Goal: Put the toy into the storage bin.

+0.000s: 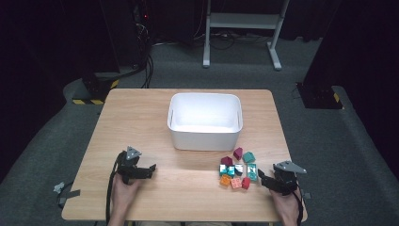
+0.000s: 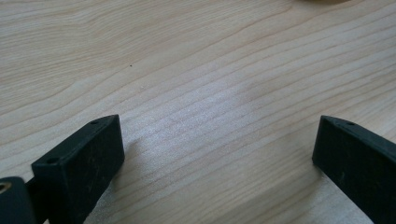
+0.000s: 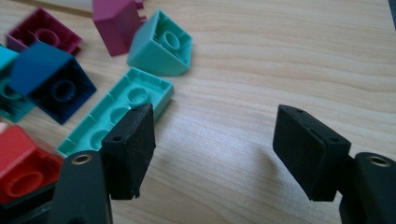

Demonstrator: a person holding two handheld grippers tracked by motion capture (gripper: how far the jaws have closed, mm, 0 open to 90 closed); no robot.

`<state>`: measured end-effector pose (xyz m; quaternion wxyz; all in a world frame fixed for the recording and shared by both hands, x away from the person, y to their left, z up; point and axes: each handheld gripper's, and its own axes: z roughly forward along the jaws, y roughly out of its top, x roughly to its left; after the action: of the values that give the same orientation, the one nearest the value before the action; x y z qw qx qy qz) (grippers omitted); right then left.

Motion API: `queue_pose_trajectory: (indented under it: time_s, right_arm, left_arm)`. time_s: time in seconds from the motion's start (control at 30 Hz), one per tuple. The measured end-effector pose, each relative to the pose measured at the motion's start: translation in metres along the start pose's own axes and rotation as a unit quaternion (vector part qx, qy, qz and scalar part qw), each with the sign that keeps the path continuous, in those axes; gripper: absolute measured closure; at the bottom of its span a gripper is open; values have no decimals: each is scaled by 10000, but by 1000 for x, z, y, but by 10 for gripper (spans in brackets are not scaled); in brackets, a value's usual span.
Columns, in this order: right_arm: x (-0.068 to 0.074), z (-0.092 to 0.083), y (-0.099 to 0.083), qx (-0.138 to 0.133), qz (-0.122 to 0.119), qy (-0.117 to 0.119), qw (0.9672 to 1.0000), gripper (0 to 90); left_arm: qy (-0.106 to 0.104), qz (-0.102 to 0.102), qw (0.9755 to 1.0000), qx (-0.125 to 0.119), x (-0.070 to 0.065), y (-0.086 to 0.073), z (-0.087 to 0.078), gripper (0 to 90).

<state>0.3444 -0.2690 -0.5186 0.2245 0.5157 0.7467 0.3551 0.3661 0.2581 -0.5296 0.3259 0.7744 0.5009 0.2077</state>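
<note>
A heap of small toy bricks (image 1: pixel 237 168) lies on the wooden table (image 1: pixel 188 197), right of centre. My right gripper (image 1: pixel 261 177) rests just right of the heap, jaws open and pointing at it. In the right gripper view its jaws (image 3: pixel 212 149) stand wide over bare wood. A long teal brick (image 3: pixel 121 109) lies underside up beside one jaw. Behind it lie a small teal brick (image 3: pixel 161 44), a magenta brick (image 3: pixel 116 18), a dark blue brick (image 3: pixel 51 81) and a red brick (image 3: pixel 23 168). My left gripper (image 1: pixel 151 169) rests at the near left, open (image 2: pixel 217 149) over bare wood.
A white plastic bin (image 1: pixel 205 139) stands in the middle of the table, behind the bricks. Beyond the table are a grey carpeted floor, a white stand's legs (image 1: pixel 240 21) and dark curtains.
</note>
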Motion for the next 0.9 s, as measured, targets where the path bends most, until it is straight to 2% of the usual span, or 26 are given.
queue_pose_trajectory:
  time_s: [0.13, 0.33, 0.7, 0.9]
  right_arm:
    - [4, -3, 6, -27, 2, 190, 9998, 310]
    - [7, 0, 15, -26, -57, 318, 9995, 319]
    - [13, 4, 31, -13, -126, 383, 9992, 328]
    - [18, 10, 43, 49, -275, 386, 9989, 332]
  left_arm:
    - [1, -4, 10000, -2, 0, 0, 0, 30]
    - [10, -8, 10000, -8, 0, 0, 0, 33]
    - [26, -36, 10000, -25, 0, 0, -1, 46]
    - [32, -38, 10000, -31, 0, 0, -1, 48]
